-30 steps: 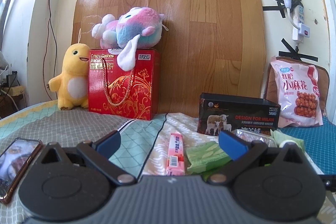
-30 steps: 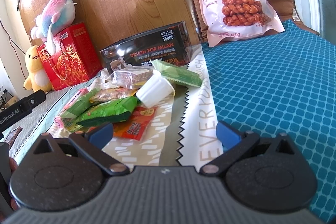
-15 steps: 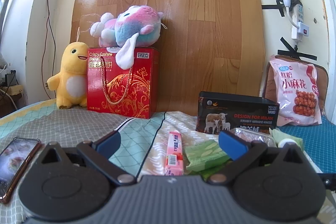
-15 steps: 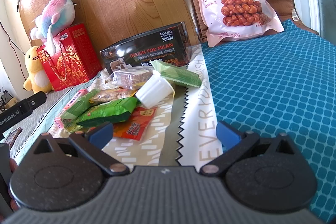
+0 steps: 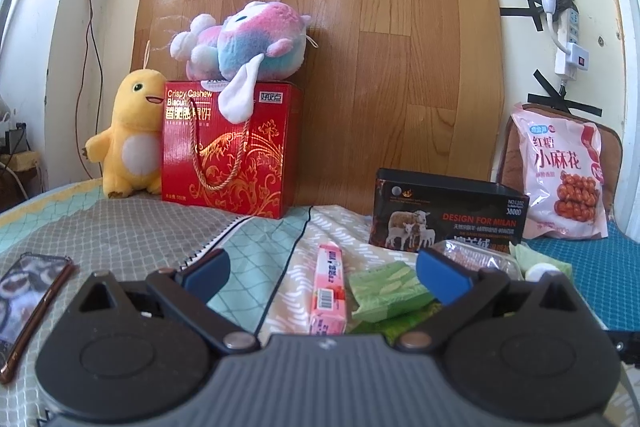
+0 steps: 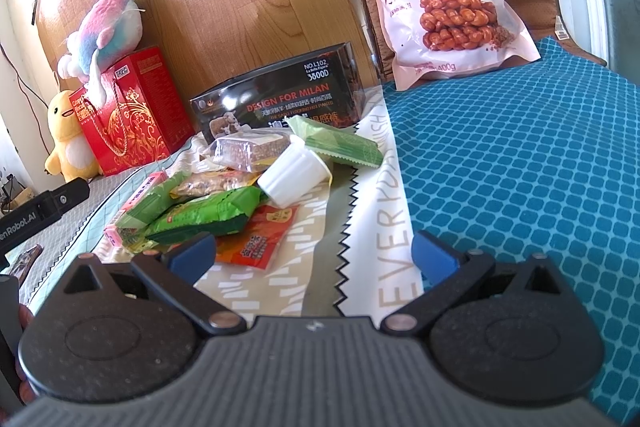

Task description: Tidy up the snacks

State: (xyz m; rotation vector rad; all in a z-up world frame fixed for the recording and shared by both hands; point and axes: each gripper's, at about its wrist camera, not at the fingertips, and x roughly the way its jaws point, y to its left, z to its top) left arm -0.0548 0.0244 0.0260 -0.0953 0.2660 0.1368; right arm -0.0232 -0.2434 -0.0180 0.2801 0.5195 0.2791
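A pile of small snacks lies on the bed: a pink bar [image 5: 329, 287] [image 6: 138, 201], green packets [image 5: 386, 291] [image 6: 208, 215], an orange packet [image 6: 260, 237], a white cup [image 6: 294, 173], a clear-wrapped cake [image 6: 250, 149] and a green wafer pack [image 6: 340, 145]. A black box [image 5: 448, 217] [image 6: 280, 99] stands behind them. My left gripper [image 5: 324, 273] is open and empty, just short of the pink bar. My right gripper [image 6: 314, 253] is open and empty, near the orange packet.
A red gift box [image 5: 230, 151] with a pastel plush [image 5: 244, 41] on top and a yellow plush [image 5: 130, 129] stand at the back left. A big pink snack bag [image 6: 438, 3] leans on a brown cushion. A phone [image 5: 24, 291] lies at the left. A teal mat [image 6: 520, 167] covers the right.
The left gripper has dipped slightly, so the scene sits a little higher in its view. The right gripper has barely moved. Both stay open.
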